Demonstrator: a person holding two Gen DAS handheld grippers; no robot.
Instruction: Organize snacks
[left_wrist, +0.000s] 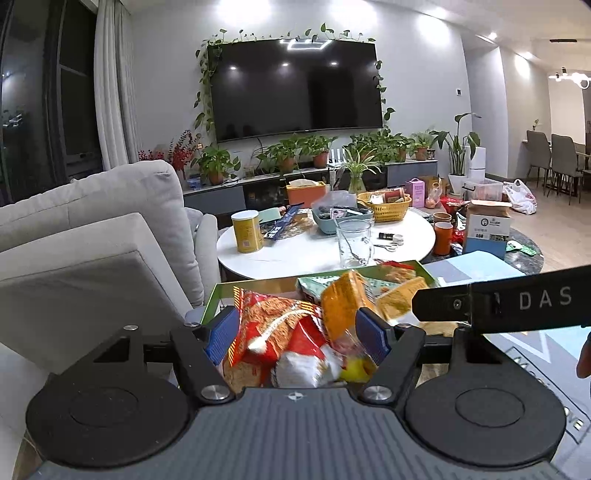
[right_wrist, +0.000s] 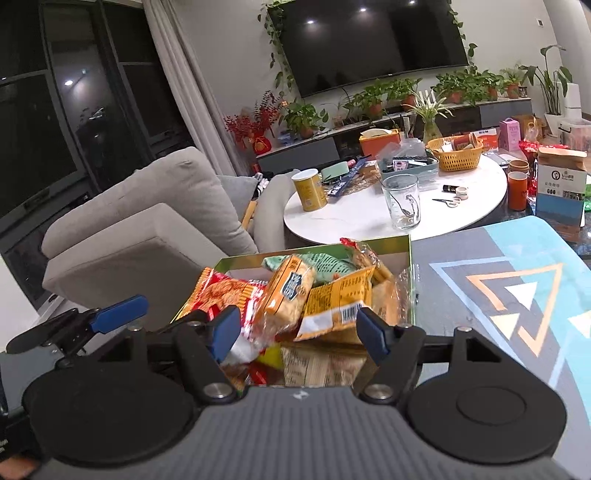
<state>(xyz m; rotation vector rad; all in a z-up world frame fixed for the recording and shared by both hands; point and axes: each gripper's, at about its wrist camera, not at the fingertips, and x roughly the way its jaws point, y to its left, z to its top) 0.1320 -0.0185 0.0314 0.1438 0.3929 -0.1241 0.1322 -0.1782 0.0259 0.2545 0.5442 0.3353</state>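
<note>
Snacks (left_wrist: 295, 325) are lying piled in a green box (left_wrist: 218, 295), and both views are looking down onto this pile.

In the left wrist view, the left gripper (left_wrist: 295, 332) is hanging over the near end of the box with its jaws spread. A red noodle packet (left_wrist: 269, 325) is sitting between the blue pads, but the pads are not pressing on it. An orange packet (left_wrist: 343, 306) is leaning at about one o'clock from it. The right gripper's black arm (left_wrist: 498, 299) is crossing in at three o'clock. Beyond the box, at twelve o'clock, a white round table (left_wrist: 295, 254) is carrying a glass cup (left_wrist: 352, 243) and a yellow can (left_wrist: 246, 230).

In the right wrist view, the right gripper (right_wrist: 299, 328) is also standing with its jaws spread, and nothing is pinched. A yellow biscuit pack (right_wrist: 291, 291) is standing tilted at twelve o'clock, with an orange wrapper (right_wrist: 340, 302) at one o'clock. The left gripper's blue finger (right_wrist: 122, 312) is showing at nine o'clock.

I judge that a packet is already dropped in the box and the step now is choosing the next snack. The next move is asking for a gripper to reach a loose snack and close gently, because the wrappers are slippery.
</note>
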